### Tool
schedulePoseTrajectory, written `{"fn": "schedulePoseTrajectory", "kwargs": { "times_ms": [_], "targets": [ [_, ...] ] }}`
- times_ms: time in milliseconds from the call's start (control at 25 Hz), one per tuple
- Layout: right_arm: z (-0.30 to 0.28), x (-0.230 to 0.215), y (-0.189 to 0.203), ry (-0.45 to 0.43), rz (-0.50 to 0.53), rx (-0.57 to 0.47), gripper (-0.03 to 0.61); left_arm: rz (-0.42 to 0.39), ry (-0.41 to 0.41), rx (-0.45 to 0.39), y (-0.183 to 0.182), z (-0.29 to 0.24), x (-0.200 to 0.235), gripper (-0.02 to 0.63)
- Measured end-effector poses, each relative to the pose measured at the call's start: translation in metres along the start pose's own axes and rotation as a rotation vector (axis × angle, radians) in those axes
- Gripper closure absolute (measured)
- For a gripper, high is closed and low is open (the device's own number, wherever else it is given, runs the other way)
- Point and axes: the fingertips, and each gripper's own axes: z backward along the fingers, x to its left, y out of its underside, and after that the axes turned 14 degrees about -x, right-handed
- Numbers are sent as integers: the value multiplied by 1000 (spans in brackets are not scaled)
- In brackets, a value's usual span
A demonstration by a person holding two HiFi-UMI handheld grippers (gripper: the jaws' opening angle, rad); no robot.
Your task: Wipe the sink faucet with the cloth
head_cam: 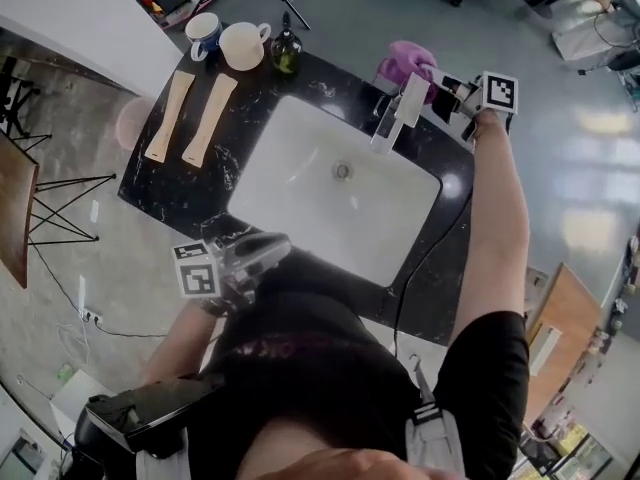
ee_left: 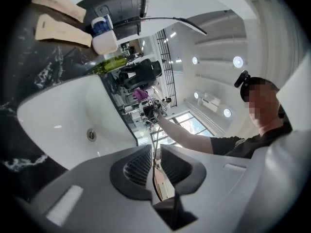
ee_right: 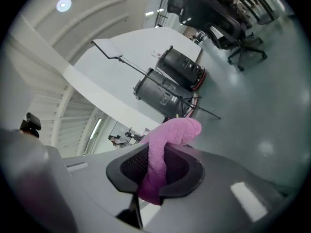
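Note:
A white sink (head_cam: 300, 183) is set in a black marble counter (head_cam: 190, 193). The chrome faucet (head_cam: 392, 118) stands at its far rim. My right gripper (head_cam: 425, 86) is just behind the faucet's top, shut on a pink cloth (head_cam: 405, 63) that bulges out past the jaws. In the right gripper view the cloth (ee_right: 170, 132) fills the gap between the pads of the right gripper (ee_right: 158, 152). My left gripper (head_cam: 262, 253) hangs over the sink's near rim; its jaws (ee_left: 154, 164) stand almost together with nothing between them.
Two cups (head_cam: 205, 33) (head_cam: 243, 45) and a green glass bottle (head_cam: 286, 53) stand at the counter's far left corner. Two pale wooden pieces (head_cam: 168, 116) (head_cam: 210, 118) lie left of the basin. A black cable (head_cam: 420, 268) crosses the counter's right side.

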Motion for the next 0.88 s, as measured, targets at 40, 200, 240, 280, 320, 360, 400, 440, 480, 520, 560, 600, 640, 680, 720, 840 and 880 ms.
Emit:
{"fn": "schedulePoseTrajectory", "kwargs": {
  "times_ms": [40, 200, 240, 280, 320, 360, 400, 440, 480, 520, 560, 600, 640, 680, 720, 840, 880],
  "targets": [
    [-5, -13, 7, 32, -25, 29, 503, 10, -14, -18, -2, 6, 3, 561],
    [-15, -59, 47, 242, -63, 186, 503, 22, -48, -44, -3, 17, 12, 563],
    [-16, -67, 54, 285, -59, 212, 503, 23, -49, -42, -3, 16, 13, 563],
    [-18, -74, 60, 320, -51, 228, 503, 23, -48, -39, -4, 16, 13, 563],
    [-20, -79, 63, 343, -40, 240, 503, 23, -45, -35, -4, 15, 13, 565],
    [-23, -81, 65, 352, -24, 245, 503, 24, -42, -31, -4, 13, 12, 565],
    [-25, -77, 63, 337, -8, 236, 503, 23, -36, -25, -4, 11, 11, 565],
    [-27, -67, 56, 292, 7, 205, 503, 21, -29, -19, -4, 8, 9, 565],
    [-26, -51, 45, 215, 17, 154, 503, 18, -20, -11, -3, 5, 6, 565],
    [-24, -30, 32, 122, 25, 92, 504, 14, -10, -5, -3, 2, 4, 565],
    [-19, -8, 18, 31, 34, 30, 505, 12, 0, 1, -3, -1, 1, 565],
    [-11, 13, 4, -45, 52, -21, 505, 10, 10, 7, -2, -3, -1, 565],
    [-2, 32, -7, -101, 76, -58, 505, 8, 19, 12, -2, -5, -4, 565],
    [7, 50, -16, -140, 104, -80, 505, 5, 29, 18, -1, -7, -6, 565],
    [15, 66, -23, -170, 133, -91, 505, 1, 39, 24, 0, -10, -9, 565],
    [27, 107, -14, -206, 245, -23, 505, -15, 70, 44, 5, -15, -20, 565],
    [27, 114, -1, -194, 281, 28, 505, -20, 78, 48, 6, -17, -24, 565]
  ]
}}
